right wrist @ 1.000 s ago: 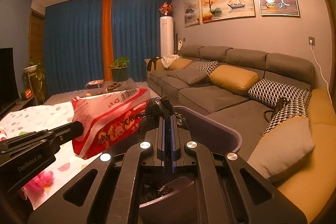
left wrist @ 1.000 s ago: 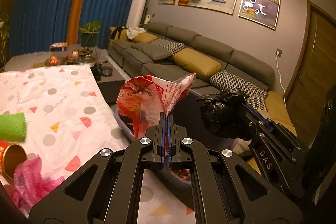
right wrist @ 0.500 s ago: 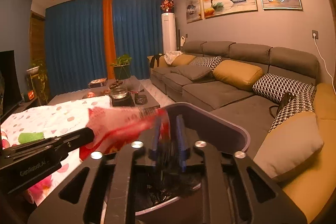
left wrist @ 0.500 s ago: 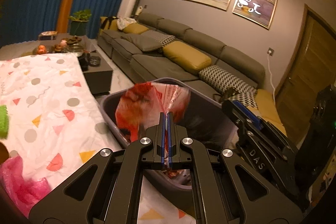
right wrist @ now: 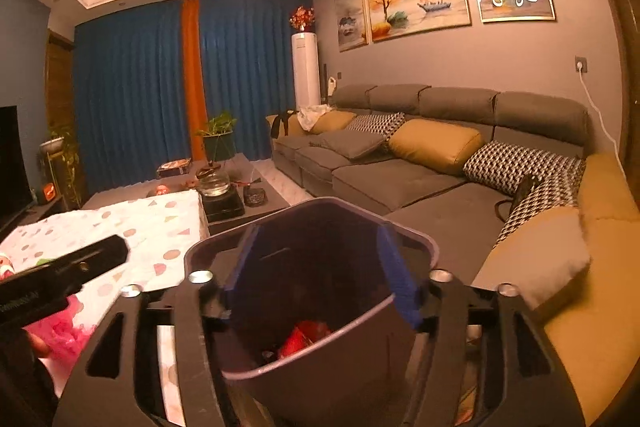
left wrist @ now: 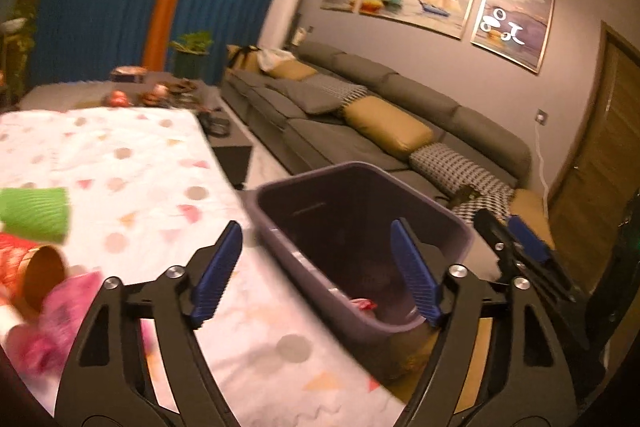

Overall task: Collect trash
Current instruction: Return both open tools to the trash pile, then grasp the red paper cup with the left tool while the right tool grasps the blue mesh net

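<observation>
Two grippers hover over a grey bin [left wrist: 360,211] that stands between the table [left wrist: 132,155] and the sofa [left wrist: 384,95]. Left gripper [left wrist: 316,267]: jaws have just been opening and stand wide apart with nothing between them; its blue pads [left wrist: 218,267] frame the bin's near rim. Right gripper [right wrist: 320,271]: jaws have likewise just been opening and stand apart, empty, above the bin's mouth; this view is blurred around the pads. Inside the bin, a red wrapper [right wrist: 304,337] lies on the bottom beside dark material too dim to identify. On the table, covered by a white cloth with coloured dots and triangles, uncollected items lie near the left edge: a green cup [left wrist: 36,209] on its side, a red can [left wrist: 28,275] with its open end toward the camera, and a crumpled pink bag [left wrist: 52,323] touching the can. In the right wrist view, the left gripper's black finger [right wrist: 68,267] crosses above the cloth.
</observation>
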`<state>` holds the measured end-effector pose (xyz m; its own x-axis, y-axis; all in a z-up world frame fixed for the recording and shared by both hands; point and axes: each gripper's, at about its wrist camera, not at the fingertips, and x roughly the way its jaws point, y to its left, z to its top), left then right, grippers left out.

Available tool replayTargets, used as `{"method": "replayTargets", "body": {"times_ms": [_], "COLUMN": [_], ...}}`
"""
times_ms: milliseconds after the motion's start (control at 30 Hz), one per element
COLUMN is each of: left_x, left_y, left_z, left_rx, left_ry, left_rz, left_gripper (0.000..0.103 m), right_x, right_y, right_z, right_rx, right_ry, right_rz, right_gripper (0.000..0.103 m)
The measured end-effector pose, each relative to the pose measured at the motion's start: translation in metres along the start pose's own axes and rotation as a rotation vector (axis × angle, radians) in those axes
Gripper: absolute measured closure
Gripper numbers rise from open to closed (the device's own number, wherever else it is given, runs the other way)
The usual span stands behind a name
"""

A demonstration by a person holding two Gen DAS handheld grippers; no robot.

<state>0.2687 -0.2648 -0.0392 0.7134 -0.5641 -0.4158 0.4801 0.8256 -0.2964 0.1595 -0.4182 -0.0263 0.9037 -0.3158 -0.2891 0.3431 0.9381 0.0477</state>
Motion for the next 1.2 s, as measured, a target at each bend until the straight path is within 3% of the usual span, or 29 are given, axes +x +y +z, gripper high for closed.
{"method": "replayTargets", "body": {"times_ms": [67,133,500,900,1200], "left_x": [-0.018,-0.037,-0.151,-0.268,-0.312], "left_y": [0.001,0.004,0.041,0.125,0.160], "left_z": [-0.004,-0.008,-0.031,-0.076,-0.103], "left_rx": [0.014,0.025,-0.013,-0.087,-0.102], "left_ry": [-0.024,-0.039,-0.134,-0.181,-0.179], "left_rz": [0.055,0.107,0.266,0.475,0.518], "left_gripper": [0.022,0.021,0.021,0.021,0.021], "right_x": [-0.012,-0.024,-0.074,-0.129,-0.154], "right_y": [0.003,0.009,0.046,0.136,0.203], "right_z": [-0.001,-0.003,-0.016,-0.042,-0.073], "right_rx": [-0.008,-0.017,-0.007,-0.045,-0.104], "right_ry": [-0.016,-0.027,-0.010,0.019,0.067], "right_rz": [-0.004,-0.003,0.093,0.289,0.404], "right_gripper": [0.022,0.019,0.018,0.018,0.018]}}
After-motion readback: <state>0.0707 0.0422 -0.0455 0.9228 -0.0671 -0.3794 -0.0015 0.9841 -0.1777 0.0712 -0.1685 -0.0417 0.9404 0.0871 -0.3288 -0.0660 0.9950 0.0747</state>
